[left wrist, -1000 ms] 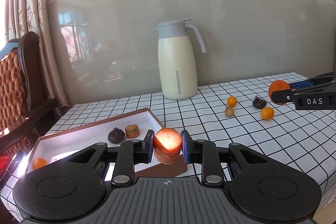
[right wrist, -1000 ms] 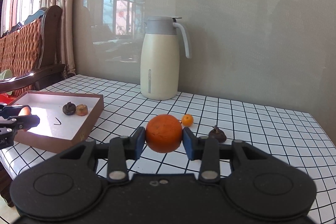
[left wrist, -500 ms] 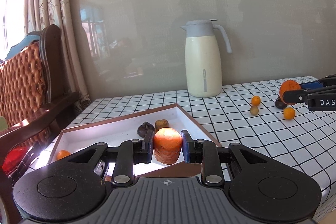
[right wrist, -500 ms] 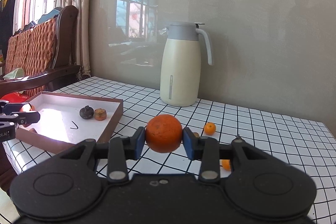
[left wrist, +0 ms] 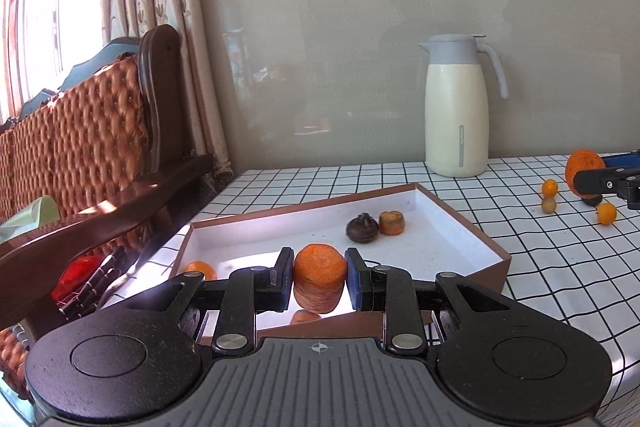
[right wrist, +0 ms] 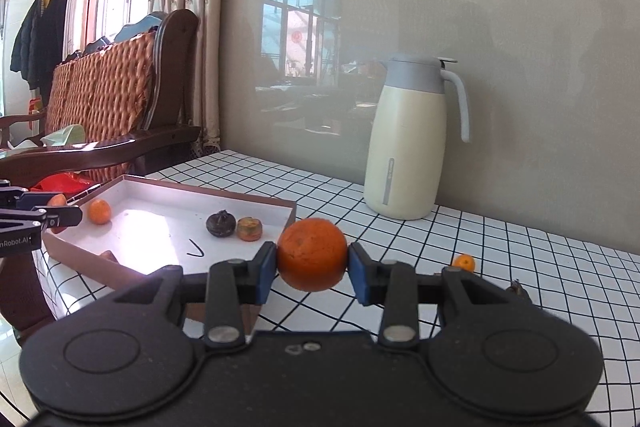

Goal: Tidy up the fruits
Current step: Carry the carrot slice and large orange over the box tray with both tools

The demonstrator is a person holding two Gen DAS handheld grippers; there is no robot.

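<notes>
Left claw (left wrist: 319, 281): clamped on a stubby orange carrot chunk (left wrist: 319, 277), held above the near rim of the box.
Right claw (right wrist: 312, 269): clamped on a round orange fruit (right wrist: 312, 254), held over the table just right of the box.
Box: shallow brown cardboard box with white lining (left wrist: 472, 227); holds a dark mangosteen (left wrist: 362, 227), a small brown-orange fruit piece (left wrist: 391, 223), a small tangerine (left wrist: 199, 269).
Table: white cloth with black grid (right wrist: 520, 251); small loose orange fruits (left wrist: 606, 213) at right.
Backdrop: cream thermal jug with grey lid (right wrist: 412, 143) by glossy grey wall; wooden cushioned bench (left wrist: 88, 143), curtains at left.
</notes>
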